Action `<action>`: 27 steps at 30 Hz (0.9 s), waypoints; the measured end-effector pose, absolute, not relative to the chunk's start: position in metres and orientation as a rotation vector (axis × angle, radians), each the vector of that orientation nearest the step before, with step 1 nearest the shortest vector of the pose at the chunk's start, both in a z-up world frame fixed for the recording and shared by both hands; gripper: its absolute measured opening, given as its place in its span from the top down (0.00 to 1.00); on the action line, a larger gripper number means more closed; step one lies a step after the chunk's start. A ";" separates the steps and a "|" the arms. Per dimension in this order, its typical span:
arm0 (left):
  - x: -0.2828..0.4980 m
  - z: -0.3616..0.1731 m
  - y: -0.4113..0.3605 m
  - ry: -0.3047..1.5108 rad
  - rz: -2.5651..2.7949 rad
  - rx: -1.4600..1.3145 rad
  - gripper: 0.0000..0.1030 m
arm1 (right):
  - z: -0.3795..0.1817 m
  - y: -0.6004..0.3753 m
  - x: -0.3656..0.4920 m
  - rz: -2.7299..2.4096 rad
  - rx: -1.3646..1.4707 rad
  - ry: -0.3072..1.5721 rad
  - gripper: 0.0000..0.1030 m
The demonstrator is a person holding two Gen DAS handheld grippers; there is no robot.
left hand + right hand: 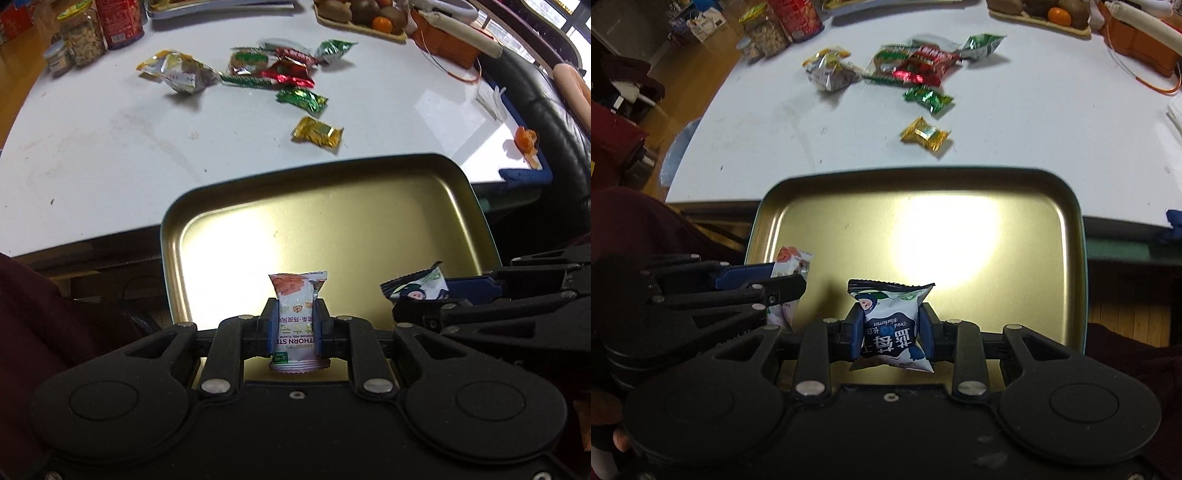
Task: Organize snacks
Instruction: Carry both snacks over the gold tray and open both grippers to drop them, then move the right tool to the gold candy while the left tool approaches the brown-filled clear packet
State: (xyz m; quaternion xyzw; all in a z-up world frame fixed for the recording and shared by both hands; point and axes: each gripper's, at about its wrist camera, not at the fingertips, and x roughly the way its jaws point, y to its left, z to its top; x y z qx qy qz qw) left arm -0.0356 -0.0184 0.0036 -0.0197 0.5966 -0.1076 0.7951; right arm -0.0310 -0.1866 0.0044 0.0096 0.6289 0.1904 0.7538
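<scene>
White table [110, 147] carries loose snacks behind the gold tray [369, 206]. Left view: left gripper [297, 325] clamps a hawthorn packet [297, 306] over the tray for release. Right view: right gripper [890, 328] pinches a blueberry packet [890, 325] likewise.

Hawthorn pkt [297, 317], blueberry pkt [891, 332] upright over gold tray [1015, 258].

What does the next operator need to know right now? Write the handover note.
Left gripper: shut on a hawthorn stick packet, over the gold tray.
Right gripper: shut on a dried blueberries packet, over the same tray.
Done: nothing lies in the tray yet.
Left: release both packets, then fetch the gold candy, green candy and the wrapped-snack pile from the white table.
</scene>
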 end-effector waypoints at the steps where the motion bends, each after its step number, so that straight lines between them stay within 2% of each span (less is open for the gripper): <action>1: -0.038 0.001 -0.021 1.299 -0.246 -0.038 0.76 | 0.001 -0.185 -0.034 0.411 0.010 1.381 0.68; 4: -0.039 -0.010 -0.025 1.359 -0.258 -0.019 0.74 | -0.012 -0.183 -0.036 0.397 -0.011 1.424 0.66; 5: -0.038 -0.013 -0.024 1.373 -0.246 -0.026 0.68 | -0.014 -0.183 -0.037 0.387 -0.008 1.426 0.66; 6: -0.037 -0.014 -0.022 1.386 -0.230 -0.028 0.58 | -0.016 -0.184 -0.036 0.386 -0.006 1.424 0.66; 7: -0.037 -0.015 -0.019 1.393 -0.215 -0.032 0.54 | -0.016 -0.185 -0.037 0.388 -0.006 1.419 0.66; 9: -0.036 -0.015 -0.012 1.390 -0.209 -0.064 0.45 | -0.014 -0.189 -0.036 0.383 0.001 1.404 0.58; 18: -0.018 0.006 0.008 1.315 -0.217 -0.115 0.45 | 0.023 -0.206 -0.009 0.417 0.072 1.262 0.58; 27: 0.026 0.035 0.027 1.064 -0.194 -0.032 0.45 | 0.040 -0.192 0.045 0.498 -0.068 1.056 0.58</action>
